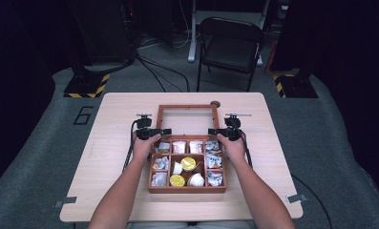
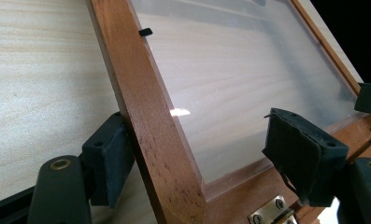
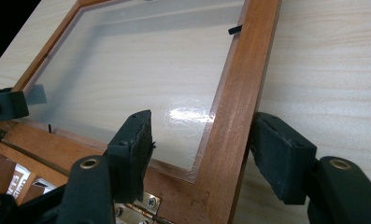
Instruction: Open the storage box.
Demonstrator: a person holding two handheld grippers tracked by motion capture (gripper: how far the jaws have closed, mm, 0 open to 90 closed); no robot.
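Wooden tea box (image 1: 187,189) sits mid-table, its glass-paned lid (image 1: 187,119) swung open toward the far side. Left gripper (image 1: 151,132) straddles the lid's left frame rail (image 2: 146,121); its jaws stand apart, one pad touching the rail's outer face, the other off the wood over the pane, so not clamped. Right gripper (image 1: 224,132) does the same on the right rail (image 3: 234,116): jaws spread, gaps both sides, holding nothing.

Risks (my read): if the jaws close w/ one pad on the glass pane (image 3: 127,65), it could scratch or crack. Uneven pull btwn the two sides may rack the lid and strain the brass hinges (image 3: 146,205). A loose grip could let the lid drop onto the sachets and cups (image 1: 188,163) in the compartments.
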